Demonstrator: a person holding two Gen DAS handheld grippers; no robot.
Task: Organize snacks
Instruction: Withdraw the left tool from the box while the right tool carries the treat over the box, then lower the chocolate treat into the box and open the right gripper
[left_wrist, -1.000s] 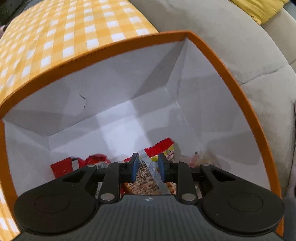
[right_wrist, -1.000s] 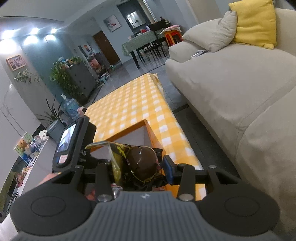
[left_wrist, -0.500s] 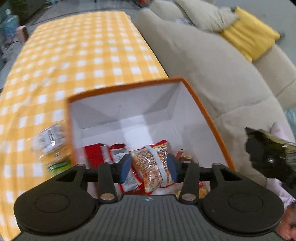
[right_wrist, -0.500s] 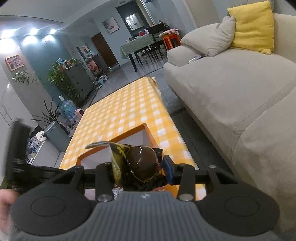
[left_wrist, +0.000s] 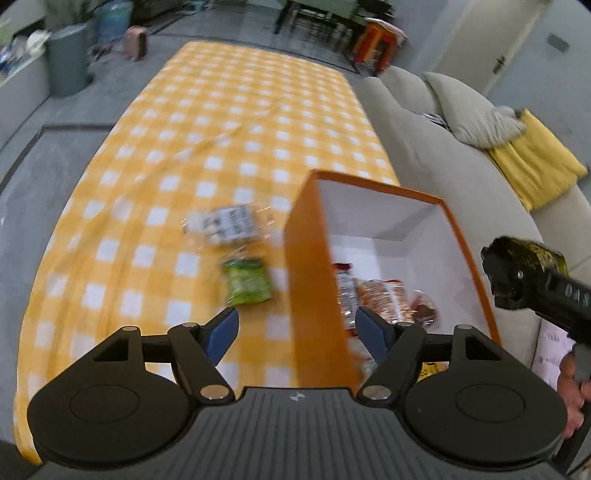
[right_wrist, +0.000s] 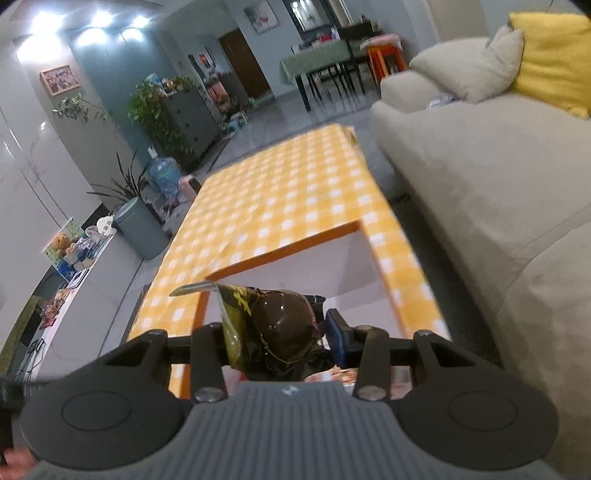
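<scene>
The right gripper is clamping a dark packet above the box; the left gripper is opening, empty. Next probably dropping it in, then fetching the green packet.

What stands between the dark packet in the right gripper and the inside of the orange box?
Nothing visible does. The right gripper holds the dark packet just before the orange box, whose top is open; the snacks lie low inside.
</scene>
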